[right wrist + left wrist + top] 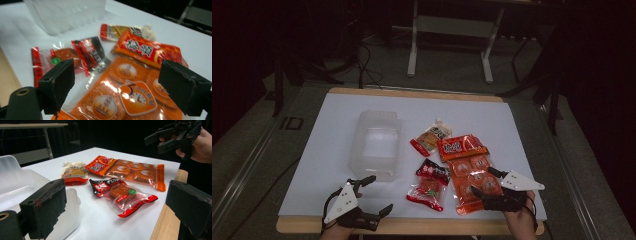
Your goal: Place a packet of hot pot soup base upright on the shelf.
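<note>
Three snack packets lie right of a clear plastic tub (375, 142) (15, 185) (67, 12). The long orange packet (468, 172) (135, 171) (130, 95) lies nearest the table's right front. A red and black packet (429, 185) (122, 196) (72, 56) lies left of it. A small pouch with a white cap (431, 137) (73, 173) (125, 31) sits behind. My right gripper (484, 182) (117, 85) is open just above the orange packet's near end, one jaw to each side. My left gripper (379, 195) (115, 207) is open near the front edge, by the tub's near corner.
The white board (337, 120) rests on a wooden table whose front edge (412, 227) runs under both hands. A metal stand (452, 30) and dark floor lie behind the table. The person's right hand (200, 142) holds the other gripper at the upper right of the left gripper view.
</note>
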`<state>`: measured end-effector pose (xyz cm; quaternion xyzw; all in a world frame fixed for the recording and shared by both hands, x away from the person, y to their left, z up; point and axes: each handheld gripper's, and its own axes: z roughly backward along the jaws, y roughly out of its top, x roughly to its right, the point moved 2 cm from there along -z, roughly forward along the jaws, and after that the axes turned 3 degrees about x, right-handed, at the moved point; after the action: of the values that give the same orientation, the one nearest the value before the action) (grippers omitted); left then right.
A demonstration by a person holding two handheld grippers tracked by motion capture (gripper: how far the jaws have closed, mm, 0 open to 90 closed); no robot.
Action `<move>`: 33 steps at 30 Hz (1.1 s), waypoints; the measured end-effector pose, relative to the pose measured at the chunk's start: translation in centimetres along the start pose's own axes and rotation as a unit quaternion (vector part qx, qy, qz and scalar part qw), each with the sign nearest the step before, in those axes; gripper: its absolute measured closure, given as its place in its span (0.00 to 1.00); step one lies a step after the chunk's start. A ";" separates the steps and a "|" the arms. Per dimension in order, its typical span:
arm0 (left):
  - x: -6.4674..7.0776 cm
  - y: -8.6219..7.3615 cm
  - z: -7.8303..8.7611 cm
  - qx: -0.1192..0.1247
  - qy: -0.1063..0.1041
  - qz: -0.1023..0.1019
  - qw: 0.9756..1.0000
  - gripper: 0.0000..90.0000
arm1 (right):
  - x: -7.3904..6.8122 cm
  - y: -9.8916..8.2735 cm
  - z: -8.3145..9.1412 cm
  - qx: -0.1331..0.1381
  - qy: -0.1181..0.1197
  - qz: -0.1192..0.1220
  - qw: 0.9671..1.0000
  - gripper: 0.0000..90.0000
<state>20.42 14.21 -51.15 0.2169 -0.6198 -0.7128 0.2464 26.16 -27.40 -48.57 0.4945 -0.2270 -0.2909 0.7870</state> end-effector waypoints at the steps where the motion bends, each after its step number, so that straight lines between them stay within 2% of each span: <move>1: 0.0 0.0 0.0 0.000 0.000 0.001 1.000 0.04 | 0.0 0.0 0.0 -0.008 -0.004 -0.003 1.000 0.17; 3: 0.0 0.0 0.0 0.000 0.000 0.001 1.000 0.04 | -0.1 -0.1 -0.1 -0.022 -0.004 -0.007 1.000 0.18; 8: 0.0 0.0 0.0 -0.001 -0.001 0.000 1.000 0.04 | -0.5 -0.1 -0.3 -0.018 -0.007 -0.002 1.000 0.23; 10: 0.0 0.0 0.0 -0.001 -0.001 0.000 1.000 0.04 | -0.7 0.0 -0.3 -0.016 0.004 -0.002 1.000 0.22; 12: 0.0 0.0 0.0 -0.001 0.000 0.000 1.000 0.04 | -0.9 0.1 -0.3 -0.007 0.026 0.000 1.000 0.15; 13: 0.0 0.0 0.0 -0.001 0.000 0.000 1.000 0.04 | -1.0 0.2 -0.3 -0.002 0.028 0.002 1.000 0.13; 15: 0.0 0.0 0.0 -0.001 0.000 0.000 1.000 0.04 | -1.2 0.6 0.0 0.015 0.057 -0.007 0.998 0.12; 17: 0.0 0.0 0.0 -0.001 -0.001 0.000 1.000 0.04 | -1.5 1.0 0.3 0.022 0.063 0.002 0.998 0.12; 19: 0.0 0.0 -0.1 -0.001 -0.002 0.000 1.000 0.04 | -1.7 1.6 0.6 0.034 0.081 -0.003 0.996 0.12; 21: 0.0 0.0 -0.1 0.000 -0.002 0.001 1.000 0.04 | -1.9 2.2 0.9 0.032 0.069 0.016 0.997 0.12; 23: 0.0 0.0 -0.1 0.000 -0.002 0.001 1.000 0.04 | -1.9 2.5 1.1 0.034 0.064 0.020 0.997 0.12; 27: 0.0 0.0 -0.1 0.001 0.000 0.000 1.000 0.04 | -1.6 4.5 2.2 0.061 0.079 0.007 0.995 0.11; 29: -0.1 0.0 0.0 0.001 -0.001 0.000 1.000 0.04 | -1.5 4.9 2.4 0.064 0.082 0.007 0.995 0.11; 33: -0.1 0.0 -0.1 0.002 -0.001 0.001 1.000 0.04 | -0.7 6.4 3.1 0.080 0.066 0.017 0.995 0.11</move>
<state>20.52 14.22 -51.14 0.2160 -0.6215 -0.7115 0.2467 25.10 -26.71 -41.50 0.5697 -0.2054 -0.2256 0.7631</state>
